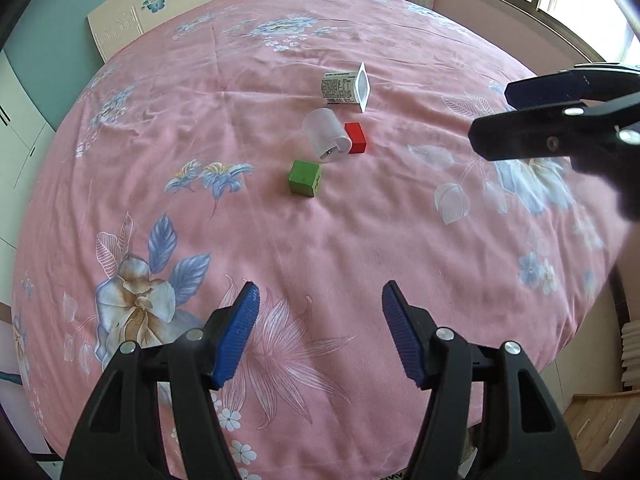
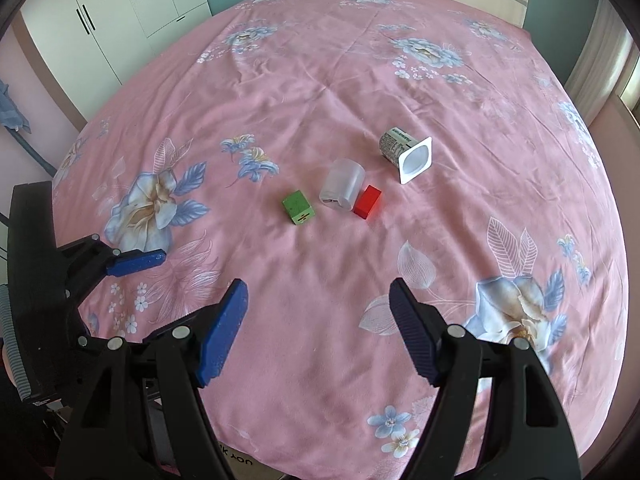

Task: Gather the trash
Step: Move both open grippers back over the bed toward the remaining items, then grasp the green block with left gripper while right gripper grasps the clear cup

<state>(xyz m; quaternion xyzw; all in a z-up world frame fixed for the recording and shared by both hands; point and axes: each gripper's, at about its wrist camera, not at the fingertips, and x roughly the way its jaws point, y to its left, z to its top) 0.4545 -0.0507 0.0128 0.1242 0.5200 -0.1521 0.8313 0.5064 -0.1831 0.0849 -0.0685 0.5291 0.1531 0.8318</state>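
While both grippers hang above the near part of the bed (image 2: 320, 80), nothing is held: the left gripper (image 1: 320, 332) has its blue pads apart with only pink floral sheet between them, and the right gripper (image 2: 318, 328) stands the same way, jaws spread and empty. The trash lies well ahead in a loose cluster near the middle of the sheet: a yogurt cup (image 2: 406, 154) on its side, mouth toward the camera, and a translucent plastic cup (image 2: 342, 190) also tipped over. A red block (image 2: 368, 201) touches the translucent cup and a green block (image 2: 298, 208) sits just beside it, probably distractors. Open jaws suit an approach; no bin is visible.
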